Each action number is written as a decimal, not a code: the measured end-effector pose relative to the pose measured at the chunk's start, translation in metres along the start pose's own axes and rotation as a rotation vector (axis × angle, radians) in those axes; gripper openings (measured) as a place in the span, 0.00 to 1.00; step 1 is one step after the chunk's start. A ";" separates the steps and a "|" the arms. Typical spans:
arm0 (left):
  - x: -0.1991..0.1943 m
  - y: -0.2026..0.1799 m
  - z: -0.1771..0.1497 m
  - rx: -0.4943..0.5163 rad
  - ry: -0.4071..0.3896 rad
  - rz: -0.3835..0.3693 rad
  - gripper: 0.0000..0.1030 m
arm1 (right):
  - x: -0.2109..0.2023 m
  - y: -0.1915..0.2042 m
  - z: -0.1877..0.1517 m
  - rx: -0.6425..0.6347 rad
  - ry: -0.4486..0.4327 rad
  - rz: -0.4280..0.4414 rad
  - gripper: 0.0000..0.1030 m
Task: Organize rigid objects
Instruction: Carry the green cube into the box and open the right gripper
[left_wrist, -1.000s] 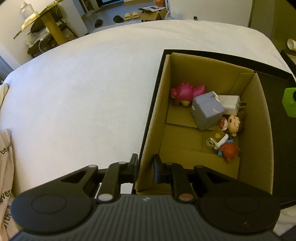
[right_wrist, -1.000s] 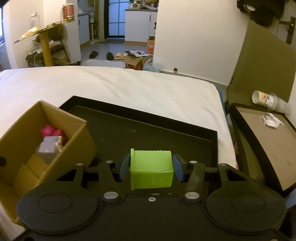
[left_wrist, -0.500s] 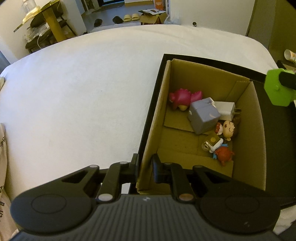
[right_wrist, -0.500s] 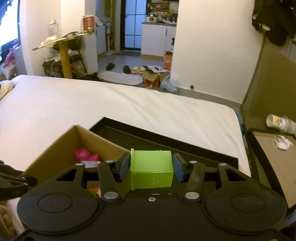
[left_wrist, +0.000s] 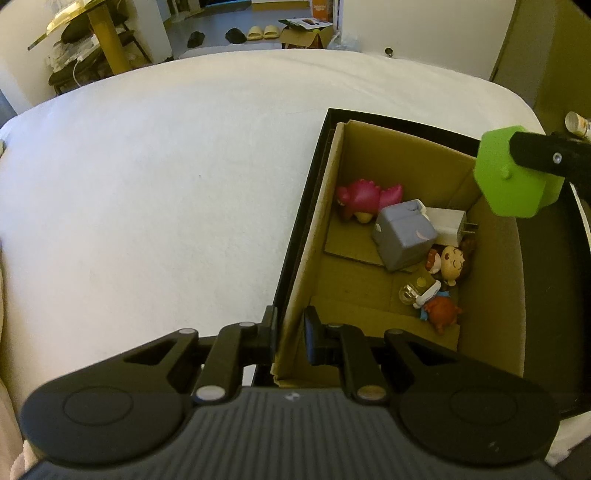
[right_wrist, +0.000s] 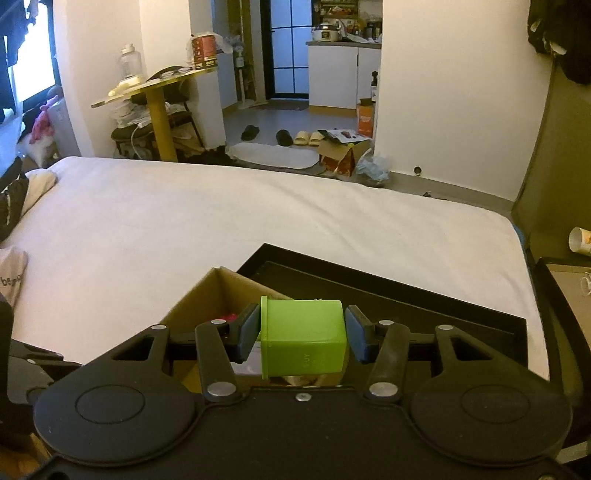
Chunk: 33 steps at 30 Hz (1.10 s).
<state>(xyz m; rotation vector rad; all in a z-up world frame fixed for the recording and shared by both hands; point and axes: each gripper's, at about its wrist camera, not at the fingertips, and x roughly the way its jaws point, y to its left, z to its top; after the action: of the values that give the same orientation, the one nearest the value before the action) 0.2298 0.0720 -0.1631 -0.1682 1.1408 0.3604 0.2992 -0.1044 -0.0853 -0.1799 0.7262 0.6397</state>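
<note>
A brown cardboard box (left_wrist: 314, 236) stands on a black tray (left_wrist: 546, 295) on a white bed. Inside it lie a pink dinosaur toy (left_wrist: 364, 195), a grey block (left_wrist: 404, 236), a white charger plug (left_wrist: 448, 223) and small figurines (left_wrist: 448, 260). My left gripper (left_wrist: 290, 338) is shut on the box's near left wall. My right gripper (right_wrist: 303, 338) is shut on a green container (right_wrist: 304, 341) and holds it in the air above the box's far right corner; the container also shows in the left wrist view (left_wrist: 511, 177).
The white bed (right_wrist: 221, 221) stretches left and ahead of the box (right_wrist: 207, 295). A second tray with a paper cup (right_wrist: 580, 242) sits to the right. A gold side table (right_wrist: 159, 96), shoes and clutter stand on the floor beyond the bed.
My right gripper has lifted the green container and carried it left, from above the tray to above the box's right corner. The left gripper keeps its hold on the box wall.
</note>
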 end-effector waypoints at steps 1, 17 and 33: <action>0.000 0.000 0.000 0.001 0.000 -0.001 0.13 | 0.000 0.001 -0.001 0.003 0.003 0.005 0.48; -0.001 0.003 0.001 -0.002 -0.001 -0.007 0.13 | 0.015 0.035 -0.010 -0.030 0.110 0.095 0.48; 0.001 0.002 0.001 0.001 0.005 -0.006 0.13 | 0.042 0.039 -0.010 0.055 0.279 0.168 0.48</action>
<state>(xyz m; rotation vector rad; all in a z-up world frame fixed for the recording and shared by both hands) 0.2306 0.0740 -0.1632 -0.1718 1.1448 0.3543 0.2938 -0.0565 -0.1186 -0.1596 1.0347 0.7621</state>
